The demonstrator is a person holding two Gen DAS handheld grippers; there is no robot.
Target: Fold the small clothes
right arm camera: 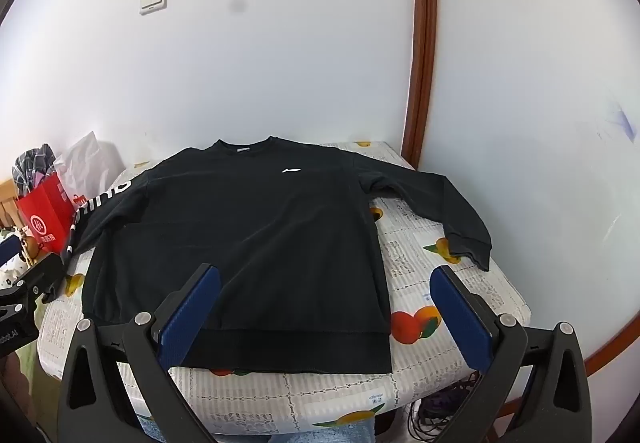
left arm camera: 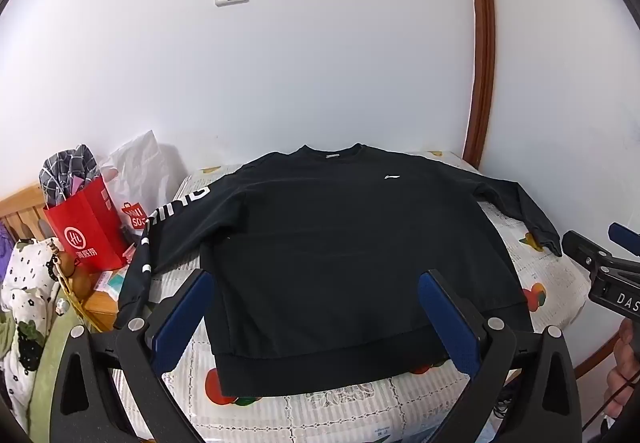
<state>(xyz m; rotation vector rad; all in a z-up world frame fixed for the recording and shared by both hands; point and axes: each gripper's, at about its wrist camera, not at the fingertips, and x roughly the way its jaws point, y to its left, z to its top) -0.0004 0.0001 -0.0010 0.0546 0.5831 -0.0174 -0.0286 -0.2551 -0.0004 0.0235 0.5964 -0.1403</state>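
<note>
A black long-sleeved sweatshirt [left arm camera: 340, 251] lies flat, front up, on a small table with a fruit-print cloth [left arm camera: 532, 275]; it also shows in the right wrist view [right arm camera: 248, 243]. Its collar is at the far side and its hem at the near edge. The left sleeve [left arm camera: 160, 239], with white lettering, hangs off the table's left side. The right sleeve [right arm camera: 452, 207] lies spread on the cloth. My left gripper [left arm camera: 316, 291] is open and empty above the hem. My right gripper [right arm camera: 326, 285] is open and empty above the hem's right corner.
A red paper bag [left arm camera: 90, 231] and a white plastic bag [left arm camera: 140, 171] stand left of the table by a wooden frame. White walls close the back and right, with a brown wooden trim [left arm camera: 480, 55]. Cables [right arm camera: 436, 415] lie on the floor under the table's right side.
</note>
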